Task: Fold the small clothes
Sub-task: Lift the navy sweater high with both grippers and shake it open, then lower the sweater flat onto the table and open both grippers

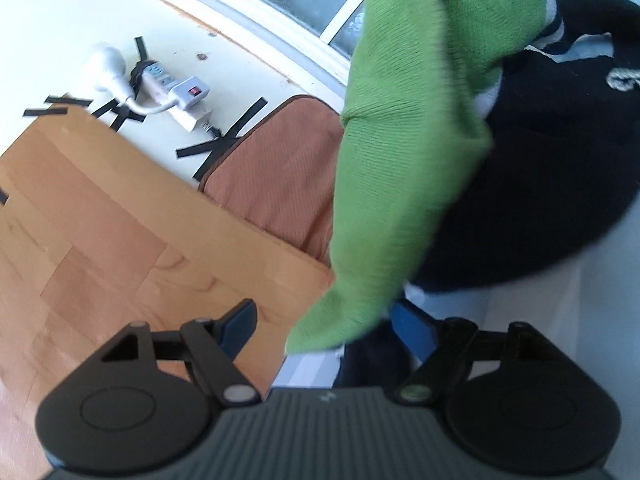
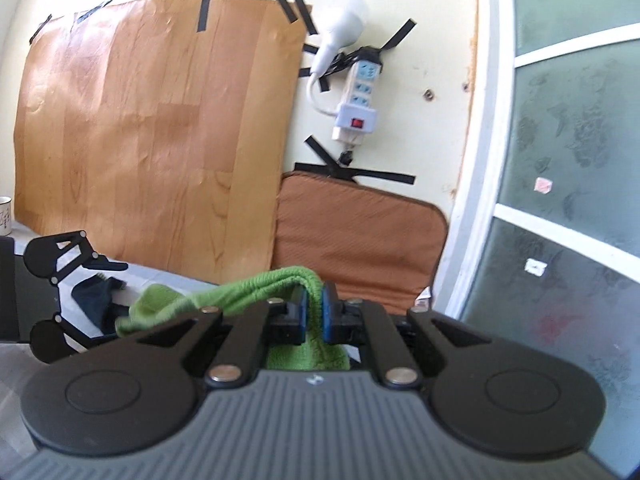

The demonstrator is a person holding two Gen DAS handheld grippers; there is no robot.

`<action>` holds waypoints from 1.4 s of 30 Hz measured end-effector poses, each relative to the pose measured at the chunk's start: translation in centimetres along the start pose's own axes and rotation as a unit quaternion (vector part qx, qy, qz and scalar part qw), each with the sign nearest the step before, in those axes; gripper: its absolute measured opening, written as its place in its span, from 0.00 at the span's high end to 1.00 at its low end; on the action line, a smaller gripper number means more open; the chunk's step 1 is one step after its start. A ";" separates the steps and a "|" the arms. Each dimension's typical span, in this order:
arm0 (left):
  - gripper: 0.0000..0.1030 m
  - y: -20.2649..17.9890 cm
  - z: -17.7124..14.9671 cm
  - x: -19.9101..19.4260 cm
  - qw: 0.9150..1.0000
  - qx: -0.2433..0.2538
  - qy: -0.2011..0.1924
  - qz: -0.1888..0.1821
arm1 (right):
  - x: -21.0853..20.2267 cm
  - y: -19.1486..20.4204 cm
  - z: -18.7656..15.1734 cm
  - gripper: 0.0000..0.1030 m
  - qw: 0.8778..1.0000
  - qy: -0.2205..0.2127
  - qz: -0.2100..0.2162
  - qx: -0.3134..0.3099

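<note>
Ahead of both sets of fingers, a wood-print sheet (image 2: 152, 120) is hanging taped to the cream wall (image 2: 440, 80), a brown cushion (image 2: 360, 232) leaning below a power strip (image 2: 356, 96). The green knit garment (image 1: 400, 160) is dangling, ribbed and limp: the right gripper (image 2: 314, 312) is pinching its rolled edge tight, while the left gripper (image 1: 328, 328) is gaping wide, the cloth's lower tip hanging between its fingers.

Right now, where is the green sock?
The green sock is pinched in the shut right gripper, in front of the brown cushion; in the left wrist view it hangs between the open left gripper's fingers.
</note>
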State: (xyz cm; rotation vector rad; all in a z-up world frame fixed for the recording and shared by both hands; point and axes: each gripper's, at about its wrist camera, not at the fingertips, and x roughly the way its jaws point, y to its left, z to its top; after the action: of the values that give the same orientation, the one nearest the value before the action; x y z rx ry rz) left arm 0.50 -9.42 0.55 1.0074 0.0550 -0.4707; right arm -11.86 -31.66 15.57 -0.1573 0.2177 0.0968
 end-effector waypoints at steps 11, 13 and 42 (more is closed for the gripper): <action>0.88 5.4 3.8 -5.1 0.990 -0.109 -0.005 0.091 | -5.7 -0.3 4.3 0.91 0.993 -0.110 -0.036 -0.013; 0.88 9.0 5.2 -9.9 0.978 -0.157 -0.031 0.134 | -7.5 -0.1 6.2 0.91 0.988 -0.147 -0.034 -0.015; 0.85 21.9 2.9 -25.8 0.895 -0.270 0.043 0.353 | -4.5 8.0 18.9 0.91 0.972 -0.185 0.146 0.007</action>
State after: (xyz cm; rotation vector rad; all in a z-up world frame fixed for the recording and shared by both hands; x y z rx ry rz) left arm -14.35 7.03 26.30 0.4387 -0.0988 0.2577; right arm -13.23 -21.06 33.65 -0.0901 -0.1322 0.4134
